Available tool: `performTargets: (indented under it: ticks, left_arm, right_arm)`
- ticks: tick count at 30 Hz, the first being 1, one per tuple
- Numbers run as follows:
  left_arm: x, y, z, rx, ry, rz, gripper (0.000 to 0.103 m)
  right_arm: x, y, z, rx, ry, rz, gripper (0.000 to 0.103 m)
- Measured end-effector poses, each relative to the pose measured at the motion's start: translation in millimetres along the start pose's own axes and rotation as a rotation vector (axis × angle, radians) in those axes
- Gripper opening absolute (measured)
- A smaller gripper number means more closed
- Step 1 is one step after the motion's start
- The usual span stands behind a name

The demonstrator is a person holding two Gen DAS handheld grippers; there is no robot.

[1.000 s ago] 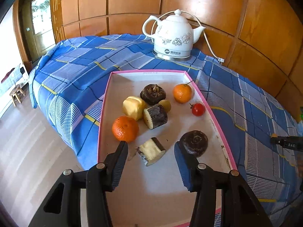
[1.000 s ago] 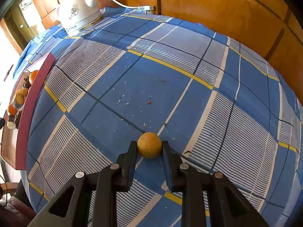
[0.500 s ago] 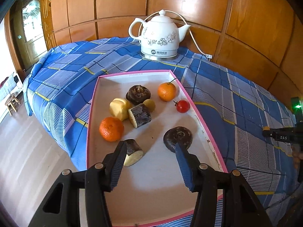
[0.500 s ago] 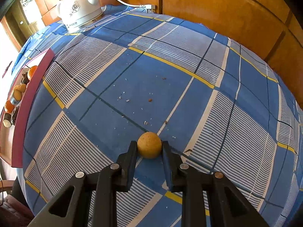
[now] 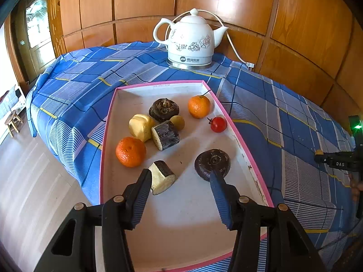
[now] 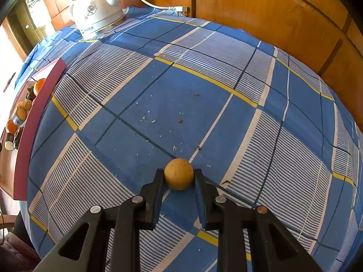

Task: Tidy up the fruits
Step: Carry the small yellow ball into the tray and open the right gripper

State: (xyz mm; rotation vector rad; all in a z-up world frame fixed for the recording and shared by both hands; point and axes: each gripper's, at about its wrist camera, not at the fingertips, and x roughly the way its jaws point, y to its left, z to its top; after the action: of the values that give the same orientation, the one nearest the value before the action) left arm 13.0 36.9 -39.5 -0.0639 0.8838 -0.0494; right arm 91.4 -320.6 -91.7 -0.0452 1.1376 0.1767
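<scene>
Right hand-held gripper [image 6: 179,178] was clamped on a small tan round fruit [image 6: 179,173] over the blue plaid table [image 6: 158,95], pink tray [image 6: 29,133] off at 9 o'clock, while left hand-held gripper [image 5: 180,178] hung open w/ nothing in it above the tray's [image 5: 240,136] cut root chunk [image 5: 161,176] at its 12 o'clock.

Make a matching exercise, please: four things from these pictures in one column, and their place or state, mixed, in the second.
1. cherry tomato
2. white kettle
3. small tan round fruit
4. left gripper

a. open above the tray
b. on the cloth behind the tray
c. clamped in the right gripper
d. by the tray's right wall

Pairs: 1-d, 2-b, 3-c, 4-a
</scene>
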Motion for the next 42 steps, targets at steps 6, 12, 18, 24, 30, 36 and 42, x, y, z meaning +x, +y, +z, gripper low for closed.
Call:
performTargets:
  ticks: [6,12,18,24,30,36,42]
  left_arm:
    - [1,3,-1,-0.011,0.001,-0.006,0.055]
    - [1,6,-2,-0.018,0.005,-0.012,0.055]
    - [1,10,-3,-0.026,0.003,-0.013,0.055]
    - [1,15,-1,-0.039,-0.001,-0.019,0.055]
    - [-2,26,5,-0.066,-0.02,-0.004,0.055]
    - [-7,43,7,-0.1,-0.045,0.022,0.055]
    - [-10,56,7,-0.121,-0.053,0.032,0.055]
  right_arm:
    - [-1,1,0,0.007,-0.01,-0.007,0.026]
    - [0,1,-1,0.012,-0.015,-0.007,0.026]
    - [0,2,-1,0.003,-0.013,-0.016,0.026]
    - [-5,9,3,-0.008,0.0,-0.037,0.025]
    - [-26,56,13,-0.086,-0.048,0.081,0.025]
    - [-42,149,37,-0.235,-0.106,0.247,0.025]
    - [-38,228,64,-0.328,-0.116,0.357,0.025]
